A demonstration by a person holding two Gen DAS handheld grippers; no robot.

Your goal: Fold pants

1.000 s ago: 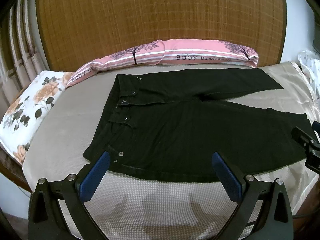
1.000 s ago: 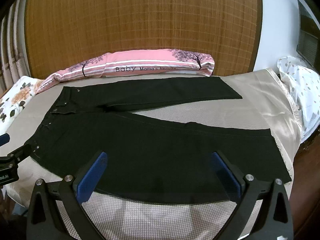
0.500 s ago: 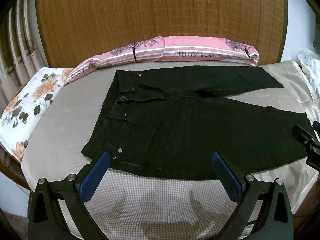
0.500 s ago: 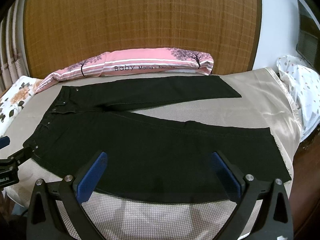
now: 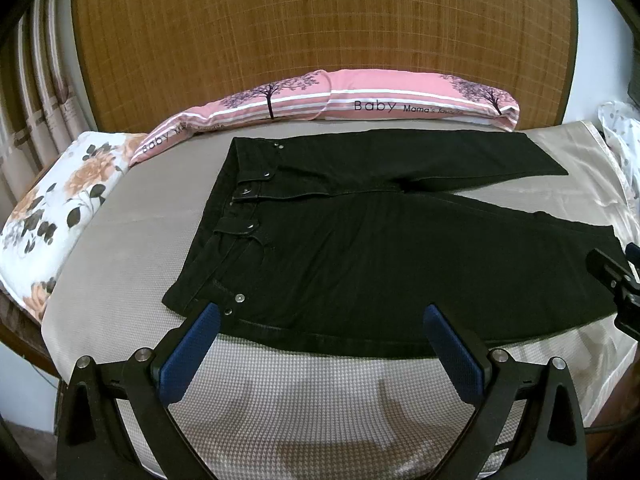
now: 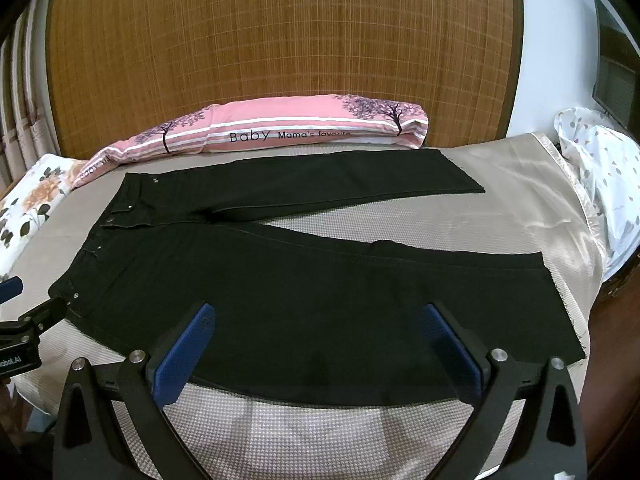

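Your left gripper has its blue-padded fingers spread wide and holding nothing; they hang over the near edge of the black pants, at the waistband end, with the left pad just above the near waist corner beside two metal rivets. Your right gripper is likewise spread wide and empty, its fingers poised over the near leg, closer to the hem end. Whether either pad touches the cloth cannot be told.

The pants lie flat and unfolded on the bed, waistband to your left, legs running right and splayed apart in a narrow V, so a wedge of the beige, finely checked cover shows between them. The far leg ends short of a satin sheet at the right side of the bed. Behind the pants, a long pink pillow printed with trees and the word "Baby" lies against the woven wooden headboard. A floral pillow sits at the left edge, and a spotted white cloth is bunched at the right.
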